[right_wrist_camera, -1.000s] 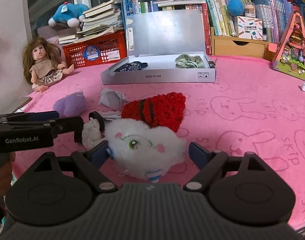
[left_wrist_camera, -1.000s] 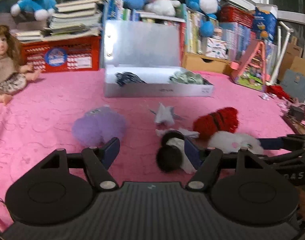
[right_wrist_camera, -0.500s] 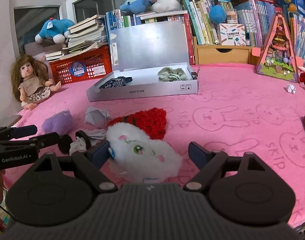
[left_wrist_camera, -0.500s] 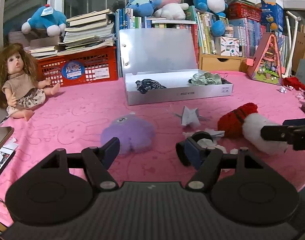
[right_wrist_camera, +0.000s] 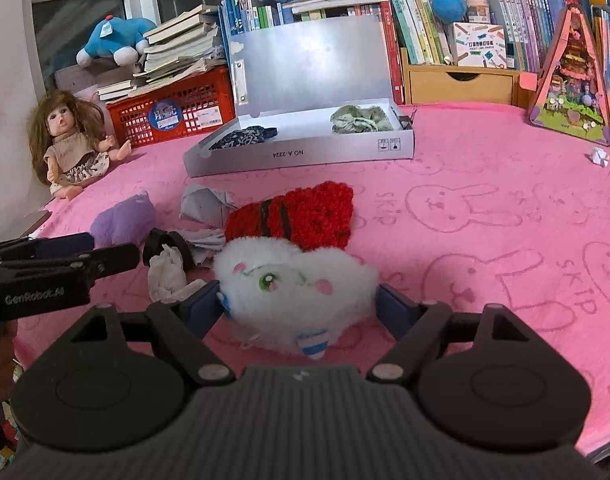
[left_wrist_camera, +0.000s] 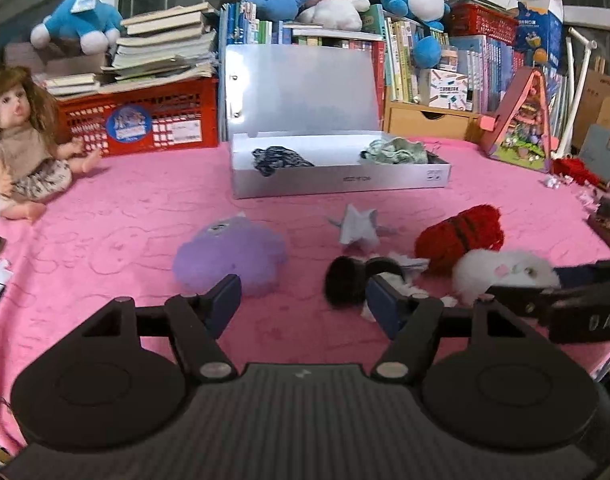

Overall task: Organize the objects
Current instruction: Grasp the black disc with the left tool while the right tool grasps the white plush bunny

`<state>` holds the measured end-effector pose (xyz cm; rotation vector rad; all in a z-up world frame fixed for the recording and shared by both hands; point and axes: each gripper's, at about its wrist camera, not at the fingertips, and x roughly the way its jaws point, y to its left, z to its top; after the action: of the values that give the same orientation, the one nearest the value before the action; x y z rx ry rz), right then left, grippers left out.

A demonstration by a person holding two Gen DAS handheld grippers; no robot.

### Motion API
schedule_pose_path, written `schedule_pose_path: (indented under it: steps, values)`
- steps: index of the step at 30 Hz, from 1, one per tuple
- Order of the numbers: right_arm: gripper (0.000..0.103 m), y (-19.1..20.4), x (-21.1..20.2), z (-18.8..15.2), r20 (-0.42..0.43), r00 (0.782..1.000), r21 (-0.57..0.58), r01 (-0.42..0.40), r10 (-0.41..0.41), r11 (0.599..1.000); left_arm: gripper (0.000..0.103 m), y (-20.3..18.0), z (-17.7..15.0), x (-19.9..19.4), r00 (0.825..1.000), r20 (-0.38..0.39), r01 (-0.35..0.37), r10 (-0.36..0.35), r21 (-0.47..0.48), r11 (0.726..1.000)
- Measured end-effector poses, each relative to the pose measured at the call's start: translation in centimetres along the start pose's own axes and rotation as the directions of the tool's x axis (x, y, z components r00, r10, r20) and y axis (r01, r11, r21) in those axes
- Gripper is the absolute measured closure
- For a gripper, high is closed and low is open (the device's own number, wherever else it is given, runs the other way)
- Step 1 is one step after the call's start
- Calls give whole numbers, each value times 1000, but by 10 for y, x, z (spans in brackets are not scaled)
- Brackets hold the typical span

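1. Left tool (left_wrist_camera: pixel 303 300), lower centre of its view: jaws closing on bare pink table (left_wrist_camera: pixel 105 240); purple plush (left_wrist_camera: pixel 229 256) just beyond its left finger, a black roll (left_wrist_camera: pixel 343 280) beside its right.
2. Right tool (right_wrist_camera: pixel 299 308): jaws closing around the white plush (right_wrist_camera: pixel 293 284), both pads at its fur.
3. Open box (right_wrist_camera: pixel 305 152) sits upper centre.

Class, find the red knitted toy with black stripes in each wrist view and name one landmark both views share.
Left wrist: red knitted toy, right of centre, behind the white plush.
Right wrist: centre, behind the white plush.
Shared landmark: open grey box.
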<state>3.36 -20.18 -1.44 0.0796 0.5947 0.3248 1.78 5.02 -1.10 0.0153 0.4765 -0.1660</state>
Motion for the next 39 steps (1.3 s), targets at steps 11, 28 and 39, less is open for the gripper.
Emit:
schedule_pose_path:
  steps: [11, 28, 39]
  values:
    - [20, 5, 1, -3, 2, 1000, -24, 6, -6, 1000, 57, 0, 8, 26, 996, -36, 73, -77, -102, 992]
    - [22, 7, 3, -6, 11, 1000, -44, 14, -14, 999, 63, 5, 14, 47, 997, -63, 25, -36, -168, 986]
    - [22, 9, 5, -6, 13, 1000, -57, 23, -22, 998, 66, 4, 12, 34, 995, -42, -89, 89, -15, 996]
